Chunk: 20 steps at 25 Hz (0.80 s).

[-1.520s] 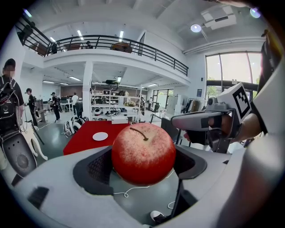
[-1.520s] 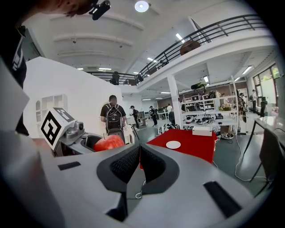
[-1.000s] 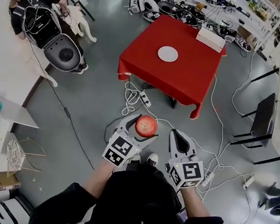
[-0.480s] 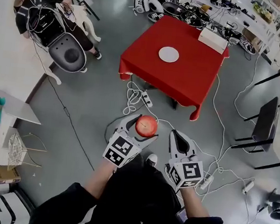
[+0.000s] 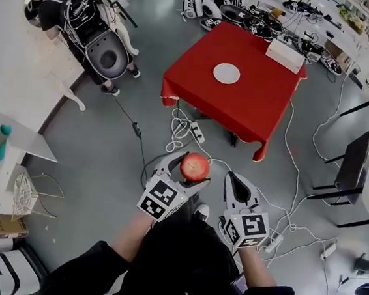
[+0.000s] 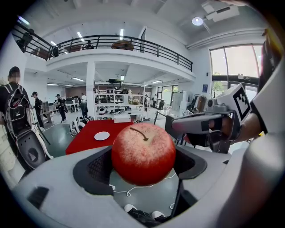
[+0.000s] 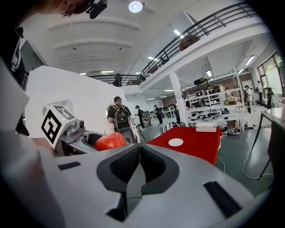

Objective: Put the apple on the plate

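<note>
Your left gripper has the red apple clamped between its two jaws, stem up, the padded faces pressed to either side of the fruit. That grip looks the same as it did a second ago. Your right gripper is empty, with its jaws closed together, and it rides just beside the left one at the same height. What has changed is the scene around them. In the head view the red-clothed table and the white plate on it have slid a little to the right and down. The seated person at the upper left has swung further into the picture, and the power strip on the floor has drifted the same way. It seems you are turning and stepping toward the table while both grippers hold their pose. For the task, the apple is secured but well apart from the plate, with open floor and loose cables between you and the cloth. The carry is under way and the placing has not begun. The plate lies bare near the middle of the table, clear of the white box at the far corner.
</note>
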Available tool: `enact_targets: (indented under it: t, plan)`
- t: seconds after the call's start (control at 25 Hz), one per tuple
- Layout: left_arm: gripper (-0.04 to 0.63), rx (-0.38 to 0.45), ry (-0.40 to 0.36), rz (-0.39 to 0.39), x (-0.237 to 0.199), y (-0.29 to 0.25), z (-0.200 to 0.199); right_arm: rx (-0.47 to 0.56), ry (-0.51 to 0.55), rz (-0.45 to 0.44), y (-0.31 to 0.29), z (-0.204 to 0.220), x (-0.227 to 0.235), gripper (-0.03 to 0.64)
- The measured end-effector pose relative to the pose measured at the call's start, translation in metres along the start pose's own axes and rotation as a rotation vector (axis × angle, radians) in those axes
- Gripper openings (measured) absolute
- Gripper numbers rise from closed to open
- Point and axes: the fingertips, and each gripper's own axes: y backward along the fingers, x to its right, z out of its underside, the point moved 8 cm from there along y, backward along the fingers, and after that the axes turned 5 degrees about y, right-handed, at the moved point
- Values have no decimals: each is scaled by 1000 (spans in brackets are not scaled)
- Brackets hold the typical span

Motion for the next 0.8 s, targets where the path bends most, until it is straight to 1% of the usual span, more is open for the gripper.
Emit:
enact_targets:
  t: [0.2,0.32,0.4,0.56,0.8]
  plan:
    - [408,-7,8,6,-7,-4,3,-8,5,-2,-9,1,0,11]
    - [408,18,15,6,-12,-15,-1,-16,9,-2,-16,0,8,11]
    - [408,17,18,9,-17,-23,-2,-21,12,-2,-22,-1,14,12]
    - [408,-5,31,22,-35,-34,-4,-32,12,2,-43,-5,18,12]
    - [408,-15,31,52,-75,-64,-26,-42,12,19,-87,-23,42,11]
